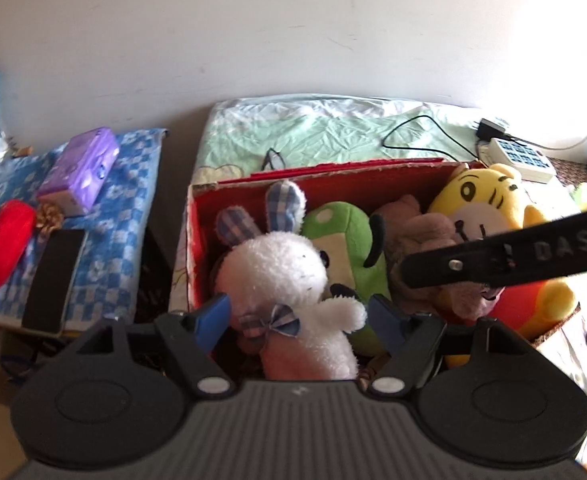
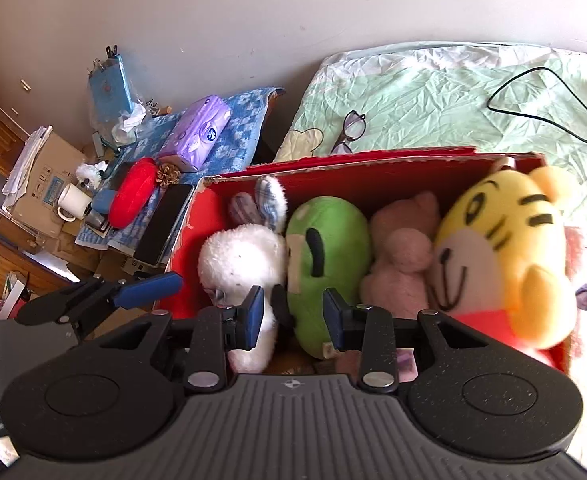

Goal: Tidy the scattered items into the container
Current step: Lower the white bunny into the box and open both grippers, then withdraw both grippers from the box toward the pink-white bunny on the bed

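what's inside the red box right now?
Red box holds four plush toys: white rabbit, green toy, pink bear, yellow tiger. They cover the bottom; anything beneath is hidden.

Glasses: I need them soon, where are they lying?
The glasses lie on the green bedsheet just behind the red box's back wall, left of the black cable, in both views.

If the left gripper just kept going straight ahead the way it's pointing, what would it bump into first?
Most likely the white rabbit. It sits right between the open fingers of the left gripper, at the near left end of the red box. Depth is hard to judge, but nothing else seems to lie in front of it.
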Available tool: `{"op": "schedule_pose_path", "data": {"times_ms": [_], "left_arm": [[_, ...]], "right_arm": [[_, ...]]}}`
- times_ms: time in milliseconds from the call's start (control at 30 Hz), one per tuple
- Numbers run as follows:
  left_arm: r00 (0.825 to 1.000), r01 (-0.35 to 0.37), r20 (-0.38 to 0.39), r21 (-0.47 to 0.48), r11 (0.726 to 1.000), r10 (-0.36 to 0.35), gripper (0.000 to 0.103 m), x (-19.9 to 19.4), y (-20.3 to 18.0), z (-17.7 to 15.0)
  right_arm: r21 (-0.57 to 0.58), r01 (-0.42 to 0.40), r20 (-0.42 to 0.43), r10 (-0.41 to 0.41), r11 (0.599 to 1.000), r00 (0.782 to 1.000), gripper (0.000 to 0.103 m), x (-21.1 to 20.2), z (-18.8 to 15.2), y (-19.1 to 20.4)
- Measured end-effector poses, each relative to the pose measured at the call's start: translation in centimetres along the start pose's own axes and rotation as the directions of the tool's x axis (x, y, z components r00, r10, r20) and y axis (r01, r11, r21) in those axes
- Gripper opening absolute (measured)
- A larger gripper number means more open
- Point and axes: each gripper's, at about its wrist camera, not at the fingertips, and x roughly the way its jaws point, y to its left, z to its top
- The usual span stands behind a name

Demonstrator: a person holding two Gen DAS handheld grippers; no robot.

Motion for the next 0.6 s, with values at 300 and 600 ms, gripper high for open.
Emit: {"op": "schedule_pose_path", "data": {"times_ms": [300, 600], "left_arm": [[0.986, -0.165, -0.040, -0.042, 0.985, 0.164, 0.087, -0.9, -2.9, 0.3], [0.967, -0.255, -0.041, -0.061, 0.965, 0.253, 0.096, -2.1, -6.4, 0.3]], "right_arm": [[-0.007, -0.005, 0.024, 0.005, 1.000, 1.000, 0.037, -3.1, -1.2, -1.9], [-0.015, -0.034, 0.019, 0.035, 0.999, 0.999, 0.037, -5.2, -2.1, -3.7]]}}
